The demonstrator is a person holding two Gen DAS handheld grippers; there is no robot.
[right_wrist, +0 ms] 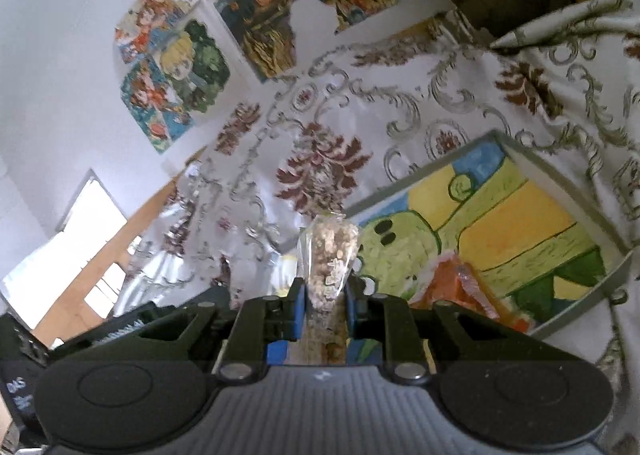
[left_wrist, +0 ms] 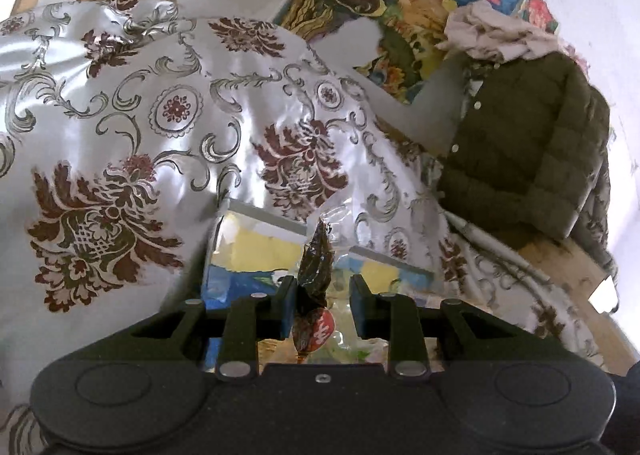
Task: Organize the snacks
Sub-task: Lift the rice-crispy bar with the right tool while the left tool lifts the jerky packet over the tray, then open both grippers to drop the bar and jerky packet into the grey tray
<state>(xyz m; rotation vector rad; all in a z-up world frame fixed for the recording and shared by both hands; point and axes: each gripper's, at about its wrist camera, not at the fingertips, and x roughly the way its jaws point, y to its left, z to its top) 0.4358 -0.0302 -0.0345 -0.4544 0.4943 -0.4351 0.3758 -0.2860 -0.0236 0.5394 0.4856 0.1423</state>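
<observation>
In the left wrist view my left gripper (left_wrist: 322, 295) is shut on a brown snack (left_wrist: 316, 267) in a crinkled clear wrapper with a red logo, which stands up between the black fingers. Below and beyond it lies a grey-rimmed tray (left_wrist: 268, 217) with a painted yellow and blue bottom. In the right wrist view my right gripper (right_wrist: 325, 295), with blue pads, is shut on a clear packet of beige crumbly snack (right_wrist: 328, 251). The same tray (right_wrist: 560, 175) lies just to its right, and an orange packet (right_wrist: 448, 287) rests in the tray's near corner.
A shiny floral tablecloth (left_wrist: 160, 115) covers the table. An olive padded jacket (left_wrist: 528, 143) hangs over a chair at the right edge. Colourful posters (right_wrist: 176, 75) cover the white wall behind. A dark device (right_wrist: 120, 327) sits low on the left in the right wrist view.
</observation>
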